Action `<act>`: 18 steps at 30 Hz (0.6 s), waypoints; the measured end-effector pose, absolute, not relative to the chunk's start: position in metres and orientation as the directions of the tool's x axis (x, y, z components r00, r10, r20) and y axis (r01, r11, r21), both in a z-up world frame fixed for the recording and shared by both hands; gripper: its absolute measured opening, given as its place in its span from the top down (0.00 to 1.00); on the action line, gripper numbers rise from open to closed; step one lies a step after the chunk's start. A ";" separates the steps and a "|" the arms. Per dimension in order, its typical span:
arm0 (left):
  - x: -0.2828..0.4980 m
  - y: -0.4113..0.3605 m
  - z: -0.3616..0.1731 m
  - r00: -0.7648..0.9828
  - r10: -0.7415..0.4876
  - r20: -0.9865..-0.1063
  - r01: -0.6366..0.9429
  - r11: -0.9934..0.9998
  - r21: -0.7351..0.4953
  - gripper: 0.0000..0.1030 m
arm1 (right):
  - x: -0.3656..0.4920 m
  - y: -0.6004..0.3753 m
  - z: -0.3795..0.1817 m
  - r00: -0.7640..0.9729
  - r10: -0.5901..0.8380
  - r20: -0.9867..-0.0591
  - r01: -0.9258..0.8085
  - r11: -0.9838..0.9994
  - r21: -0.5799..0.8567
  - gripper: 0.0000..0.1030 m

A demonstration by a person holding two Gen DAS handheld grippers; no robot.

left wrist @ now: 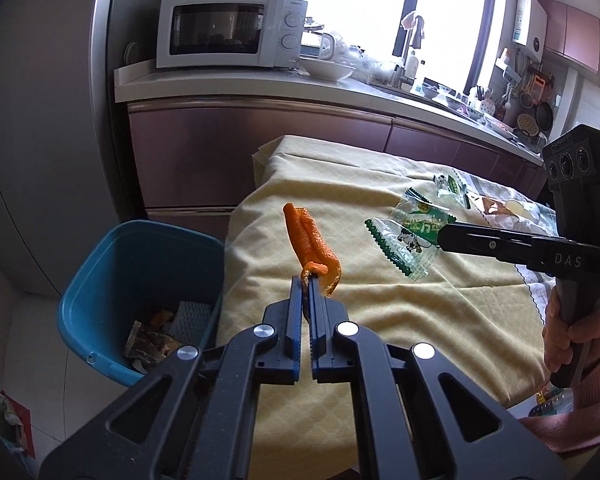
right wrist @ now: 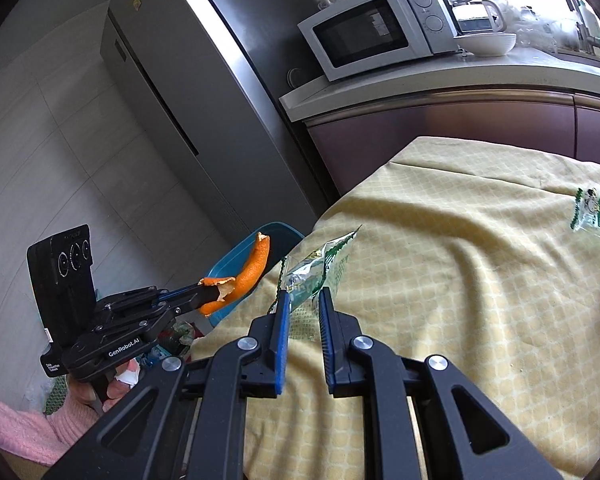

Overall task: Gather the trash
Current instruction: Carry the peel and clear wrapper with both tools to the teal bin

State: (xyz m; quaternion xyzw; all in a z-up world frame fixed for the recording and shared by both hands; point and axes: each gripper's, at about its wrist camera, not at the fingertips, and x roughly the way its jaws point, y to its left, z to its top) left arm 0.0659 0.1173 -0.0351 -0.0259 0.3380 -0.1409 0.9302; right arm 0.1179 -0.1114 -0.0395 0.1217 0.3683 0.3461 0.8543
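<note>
My left gripper (left wrist: pixel 307 280) is shut on a curled orange peel (left wrist: pixel 310 240), held in the air over the left edge of the yellow-clothed table (left wrist: pixel 380 320), just right of the blue bin (left wrist: pixel 140 280). The bin stands on the floor with some scraps inside. From the right wrist view the same left gripper (right wrist: pixel 204 298) and peel (right wrist: pixel 254 266) show in front of the bin (right wrist: pixel 278 234). My right gripper (right wrist: pixel 306 296) is shut on a green-and-white wrapper (right wrist: pixel 320 268), lifted off the cloth; the wrapper (left wrist: pixel 408 240) hangs from its fingertips (left wrist: pixel 446 236).
Another green-and-white wrapper (right wrist: pixel 596 212) lies on the cloth farther right, with more wrappers (left wrist: pixel 500 208) behind it. A counter with a microwave (left wrist: pixel 228 32) and a white bowl (left wrist: pixel 326 68) runs behind the table. A tall grey fridge (right wrist: pixel 172 100) stands left of the bin.
</note>
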 end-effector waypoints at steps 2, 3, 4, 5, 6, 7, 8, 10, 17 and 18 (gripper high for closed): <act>0.065 0.129 -0.032 0.744 -0.257 -0.617 0.216 0.966 -0.142 0.97 | 0.121 -0.103 -0.038 0.477 0.690 -0.544 -0.519 0.721 0.459 0.87; 0.065 0.136 -0.031 0.749 -0.247 -0.615 0.203 0.969 -0.142 0.97 | 0.123 -0.098 -0.037 0.470 0.695 -0.544 -0.528 0.716 0.458 0.87; 0.065 0.141 -0.030 0.754 -0.235 -0.614 0.189 0.972 -0.140 0.97 | 0.125 -0.093 -0.036 0.462 0.700 -0.545 -0.537 0.710 0.456 0.87; 0.065 0.147 -0.030 0.757 -0.223 -0.614 0.175 0.975 -0.139 0.97 | 0.127 -0.088 -0.035 0.455 0.704 -0.546 -0.545 0.705 0.454 0.87; 0.065 0.153 -0.029 0.761 -0.212 -0.614 0.161 0.977 -0.139 0.97 | 0.129 -0.083 -0.034 0.448 0.706 -0.548 -0.553 0.701 0.452 0.87; 0.065 0.158 -0.029 0.763 -0.202 -0.614 0.148 0.979 -0.139 0.97 | 0.131 -0.077 -0.033 0.440 0.710 -0.550 -0.561 0.696 0.448 0.87; 0.066 0.164 -0.029 0.766 -0.189 -0.614 0.133 0.982 -0.136 0.97 | 0.133 -0.071 -0.032 0.433 0.713 -0.551 -0.570 0.691 0.445 0.87; 0.067 0.174 -0.029 0.769 -0.170 -0.616 0.108 0.985 -0.135 0.97 | 0.137 -0.061 -0.031 0.417 0.720 -0.555 -0.584 0.680 0.443 0.87; 0.075 0.203 -0.036 0.763 -0.115 -0.635 0.038 0.990 -0.134 0.97 | 0.150 -0.025 -0.031 0.371 0.728 -0.577 -0.625 0.655 0.425 0.87; 0.076 0.207 -0.038 0.761 -0.110 -0.639 0.030 0.990 -0.135 0.97 | 0.151 -0.021 -0.031 0.366 0.728 -0.580 -0.629 0.653 0.423 0.87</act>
